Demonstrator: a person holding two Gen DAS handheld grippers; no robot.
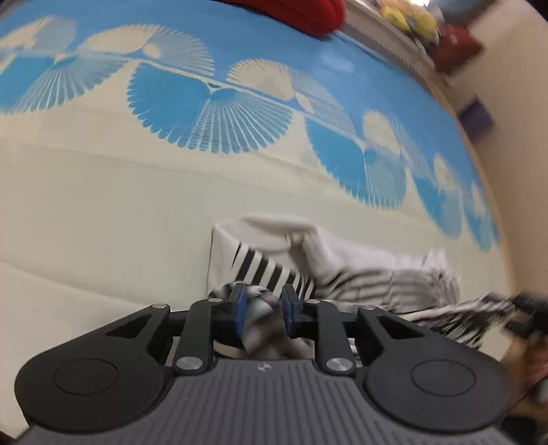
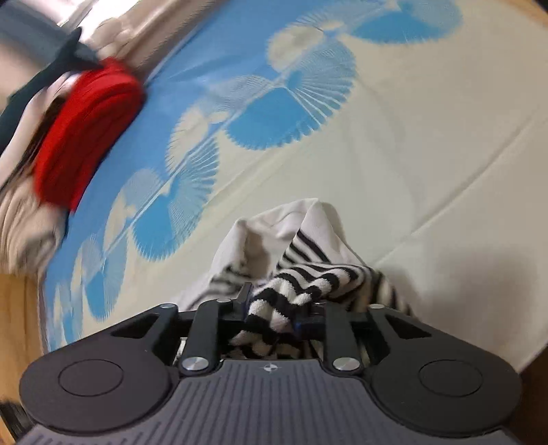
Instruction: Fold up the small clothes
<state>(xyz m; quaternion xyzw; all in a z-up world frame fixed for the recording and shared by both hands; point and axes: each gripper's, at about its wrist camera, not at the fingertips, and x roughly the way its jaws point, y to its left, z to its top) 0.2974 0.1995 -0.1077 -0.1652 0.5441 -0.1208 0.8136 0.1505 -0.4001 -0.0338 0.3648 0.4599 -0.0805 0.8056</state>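
Note:
A small white garment with black stripes (image 1: 342, 263) lies bunched on the cream and blue bedspread (image 1: 120, 191). My left gripper (image 1: 263, 308) is shut on one striped end of it, cloth bulging between the blue pads. The garment stretches right to my right gripper (image 1: 527, 308), seen blurred at the right edge. In the right wrist view the right gripper (image 2: 274, 315) is shut on a striped fold of the same garment (image 2: 308, 246), which humps up just ahead of the fingers.
A red folded cloth (image 2: 85, 143) lies at the far side of the bed, also in the left wrist view (image 1: 308, 13). More striped and dark clothes (image 2: 24, 219) pile beside it. The bed's edge and wooden floor (image 2: 17, 308) lie to the left.

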